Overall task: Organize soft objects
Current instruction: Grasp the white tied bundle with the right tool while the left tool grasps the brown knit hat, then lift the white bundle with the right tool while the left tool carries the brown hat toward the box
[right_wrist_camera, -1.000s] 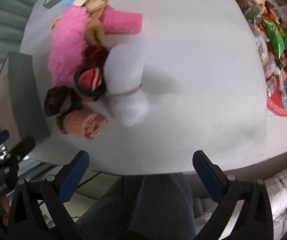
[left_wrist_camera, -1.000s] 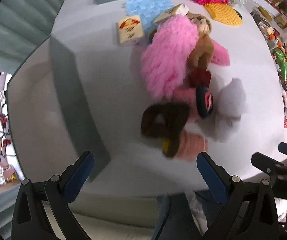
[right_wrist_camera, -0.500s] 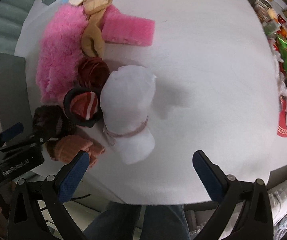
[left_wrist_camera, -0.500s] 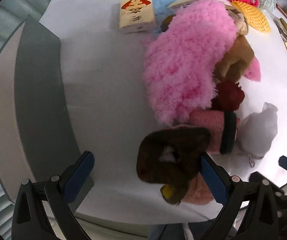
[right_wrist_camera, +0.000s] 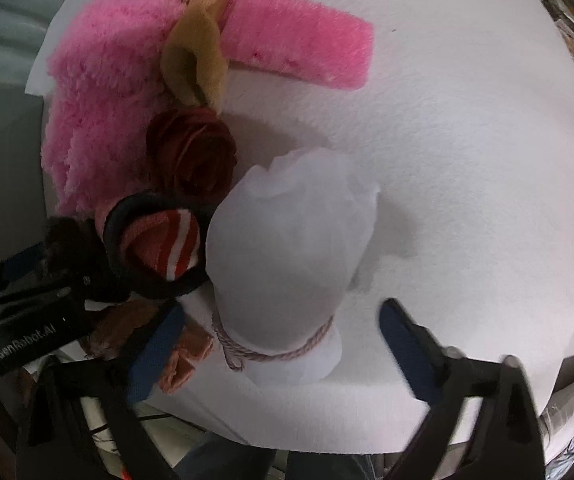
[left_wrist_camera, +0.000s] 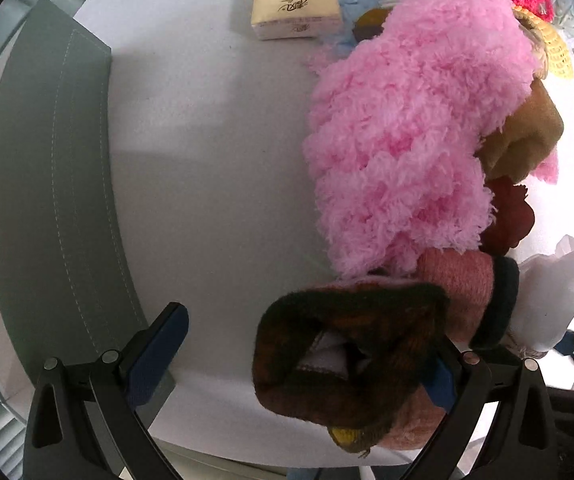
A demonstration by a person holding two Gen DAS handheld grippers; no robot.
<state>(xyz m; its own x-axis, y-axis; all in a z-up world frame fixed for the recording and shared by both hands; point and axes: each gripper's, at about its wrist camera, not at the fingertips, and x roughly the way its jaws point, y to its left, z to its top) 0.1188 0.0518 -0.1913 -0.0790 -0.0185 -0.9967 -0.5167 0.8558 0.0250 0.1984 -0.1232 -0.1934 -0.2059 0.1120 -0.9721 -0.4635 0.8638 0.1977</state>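
Observation:
A heap of soft things lies on the white table (left_wrist_camera: pixel 215 184). My left gripper (left_wrist_camera: pixel 301 364) points straight down over a dark brown fuzzy piece (left_wrist_camera: pixel 347 360). The piece lies between the closing jaws, against the right pad, while the left pad stands well clear. My right gripper (right_wrist_camera: pixel 281 350) straddles the tied end of a white drawstring pouch (right_wrist_camera: pixel 287 256). Its jaws are closing, with a gap left on both sides of the pouch. A fluffy pink piece (left_wrist_camera: pixel 407 120), a tan sock (right_wrist_camera: pixel 195 60), a dark red rose-like piece (right_wrist_camera: pixel 191 152) and a striped roll in a black band (right_wrist_camera: pixel 163 248) crowd the pile.
A grey stitched mat (left_wrist_camera: pixel 47 200) lies along the table's left edge. A tissue packet (left_wrist_camera: pixel 295 0) sits at the far side. A flat pink plush strip (right_wrist_camera: pixel 295 44) lies behind the pouch. The left gripper's black body (right_wrist_camera: pixel 27 320) is close beside my right one.
Both grippers have come down close over the pile. The right jaws have narrowed around the white pouch. The brown piece now sits between the left fingers.

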